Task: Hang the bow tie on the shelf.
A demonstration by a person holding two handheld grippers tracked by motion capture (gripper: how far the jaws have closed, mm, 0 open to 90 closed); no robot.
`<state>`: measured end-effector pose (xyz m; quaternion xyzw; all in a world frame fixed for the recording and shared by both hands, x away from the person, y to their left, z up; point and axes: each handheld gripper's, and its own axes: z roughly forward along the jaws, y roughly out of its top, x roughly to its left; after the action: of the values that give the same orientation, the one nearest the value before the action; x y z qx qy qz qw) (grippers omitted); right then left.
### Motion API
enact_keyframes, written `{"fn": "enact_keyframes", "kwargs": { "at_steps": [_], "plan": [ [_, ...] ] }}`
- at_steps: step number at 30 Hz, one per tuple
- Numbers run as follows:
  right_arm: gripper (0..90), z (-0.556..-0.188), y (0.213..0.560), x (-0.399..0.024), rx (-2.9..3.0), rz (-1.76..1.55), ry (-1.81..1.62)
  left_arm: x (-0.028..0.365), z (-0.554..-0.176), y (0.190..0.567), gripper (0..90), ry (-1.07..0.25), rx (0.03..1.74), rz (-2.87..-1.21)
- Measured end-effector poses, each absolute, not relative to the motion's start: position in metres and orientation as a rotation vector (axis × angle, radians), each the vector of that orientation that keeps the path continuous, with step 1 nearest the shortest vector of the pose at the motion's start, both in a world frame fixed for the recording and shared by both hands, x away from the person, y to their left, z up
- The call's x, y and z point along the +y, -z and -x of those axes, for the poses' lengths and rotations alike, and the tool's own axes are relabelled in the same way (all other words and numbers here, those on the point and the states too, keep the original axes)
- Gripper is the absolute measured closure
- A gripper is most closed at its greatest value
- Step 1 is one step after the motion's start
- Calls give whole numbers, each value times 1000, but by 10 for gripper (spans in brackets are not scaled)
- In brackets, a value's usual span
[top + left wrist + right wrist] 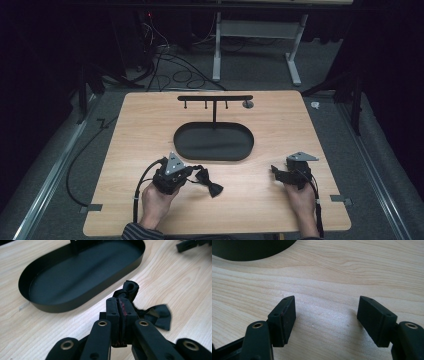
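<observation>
A black fabric bow tie (210,183) lies on the wooden table in front of the tray, toward the left. My left gripper (193,173) is shut on one end of it. In the left gripper view the two jaws of the left gripper (121,303) are pressed together, and the bow tie (160,315) bunches out past their tips, one wing spread to the right. At the table's right front, my right gripper (276,173) stands open. In the right gripper view, only bare wood lies between the jaws of the right gripper (327,312).
A black oval tray (216,156) sits at mid-table, its rim (82,298) just beyond the left jaws. From its far side rises a black T-shaped stand with hooks (215,98). A small grey round piece (247,104) lies near the far edge. Cables trail on the floor behind.
</observation>
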<state>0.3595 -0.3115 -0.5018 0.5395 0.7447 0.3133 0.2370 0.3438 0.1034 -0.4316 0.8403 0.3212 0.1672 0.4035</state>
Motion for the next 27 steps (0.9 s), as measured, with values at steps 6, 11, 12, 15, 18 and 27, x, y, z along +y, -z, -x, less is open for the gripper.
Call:
{"fn": "enact_keyframes", "kwargs": {
  "at_steps": [6,11,12,15,18,27],
  "plan": [
    [325,-359,502,-311,2043,-1477,-859,104,-347,422,877,-412,795,-2096],
    [324,-359,502,-311,2044,-1477,-860,106,-351,409,876,-389,774,-2070],
    [324,-359,502,-311,2044,-1477,-860,106,-351,408,876,-392,773,-2073],
    [323,-359,502,-311,2045,-1476,-860,106,-353,403,876,-397,764,-2079],
    [323,-359,502,-311,2044,-1477,-860,106,-355,400,876,-398,757,-2081],
    [323,-360,502,-311,2043,-1475,-861,104,-361,386,876,-424,732,-2078]
  ]
}}
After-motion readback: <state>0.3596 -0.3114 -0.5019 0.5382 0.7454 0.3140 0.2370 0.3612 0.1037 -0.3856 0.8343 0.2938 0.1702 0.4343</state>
